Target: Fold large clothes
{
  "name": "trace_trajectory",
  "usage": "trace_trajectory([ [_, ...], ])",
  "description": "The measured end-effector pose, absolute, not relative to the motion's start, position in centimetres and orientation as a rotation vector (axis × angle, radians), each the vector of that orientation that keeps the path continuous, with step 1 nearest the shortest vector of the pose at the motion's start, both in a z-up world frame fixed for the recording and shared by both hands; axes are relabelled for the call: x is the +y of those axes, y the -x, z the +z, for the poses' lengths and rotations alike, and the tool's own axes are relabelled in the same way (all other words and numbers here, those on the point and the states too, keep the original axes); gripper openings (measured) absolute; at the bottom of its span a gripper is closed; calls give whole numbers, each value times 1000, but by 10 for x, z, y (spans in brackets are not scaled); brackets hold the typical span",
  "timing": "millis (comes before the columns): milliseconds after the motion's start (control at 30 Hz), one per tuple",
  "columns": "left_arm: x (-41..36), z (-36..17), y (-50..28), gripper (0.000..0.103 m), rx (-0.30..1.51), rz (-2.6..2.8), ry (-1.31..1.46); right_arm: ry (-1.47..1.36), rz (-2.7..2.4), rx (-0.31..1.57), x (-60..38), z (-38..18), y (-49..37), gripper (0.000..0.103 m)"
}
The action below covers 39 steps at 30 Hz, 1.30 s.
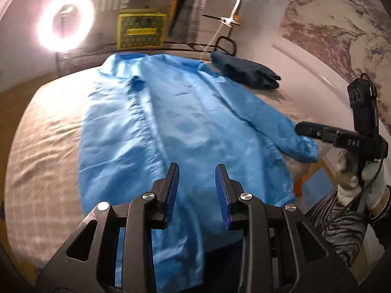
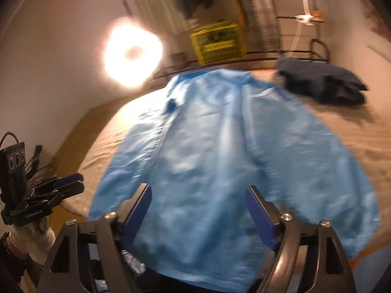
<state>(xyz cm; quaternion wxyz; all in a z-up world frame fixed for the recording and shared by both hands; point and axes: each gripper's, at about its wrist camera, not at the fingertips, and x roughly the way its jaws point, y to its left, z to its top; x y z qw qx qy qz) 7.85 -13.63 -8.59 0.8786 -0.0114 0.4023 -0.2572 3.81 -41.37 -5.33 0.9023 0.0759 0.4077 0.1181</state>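
Observation:
A large light-blue jacket (image 1: pixel 183 112) lies spread flat on the bed, collar at the far end and its hem hanging over the near edge. My left gripper (image 1: pixel 196 171) hovers above the lower part of the jacket, its blue pads apart with nothing pinched between them. In the right wrist view the jacket (image 2: pixel 220 134) fills the middle, and my right gripper (image 2: pixel 198 190) stands wide open above its hem, holding nothing. The right gripper (image 1: pixel 299 129) also shows beside the right sleeve cuff (image 1: pixel 305 149), and the left gripper (image 2: pixel 81 183) off the bed's left edge.
A folded dark navy garment (image 1: pixel 246 73) lies at the bed's far right corner. The beige bedcover (image 1: pixel 48 134) lies bare to the left of the jacket. A ring light (image 1: pixel 66 22), a yellow-green box (image 1: pixel 140 30) on a wire shelf and a wall map (image 1: pixel 330 24) stand beyond.

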Motion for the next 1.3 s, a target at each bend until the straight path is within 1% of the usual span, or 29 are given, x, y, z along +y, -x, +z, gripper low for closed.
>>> trace_trajectory([
  [200,-168,-90,-94,30,852,-598,2,-289,101,830,-511,-39,-35,81],
  [367,-182,-94,-109,30,865,-614,34,-372,-8,834,-571,-46,-32,72],
  [433,-186,-96,-116,30,874,-619,48,-417,-46,861,-593,-56,-33,67],
  [500,-192,-100,-123,30,889,-630,62,-449,-89,889,-612,-68,-33,64],
  [767,-213,-118,-138,30,947,-667,72,-498,-249,951,-671,-105,-37,64],
  [900,-217,-123,-140,30,964,-678,65,-517,-282,1017,-684,-130,-41,64],
  [967,-215,-123,-139,30,962,-680,62,-507,-278,1049,-684,-138,-43,62],
  [1000,-214,-123,-139,30,959,-680,66,-500,-263,1065,-682,-141,-44,50],
  [1033,-212,-122,-138,30,956,-678,71,-496,-250,1074,-680,-143,-45,35],
  [1067,-211,-120,-137,30,952,-676,74,-493,-237,1085,-677,-144,-47,30],
  [1100,-209,-119,-137,30,949,-673,77,-495,-231,1088,-675,-144,-47,19],
  [1133,-207,-118,-136,30,946,-670,80,-502,-220,1084,-673,-144,-48,4],
  [1167,-205,-117,-136,30,943,-667,83,-509,-207,1075,-671,-142,-48,2],
  [1300,-196,-114,-134,30,933,-649,94,-473,-201,997,-655,-118,-45,1],
])
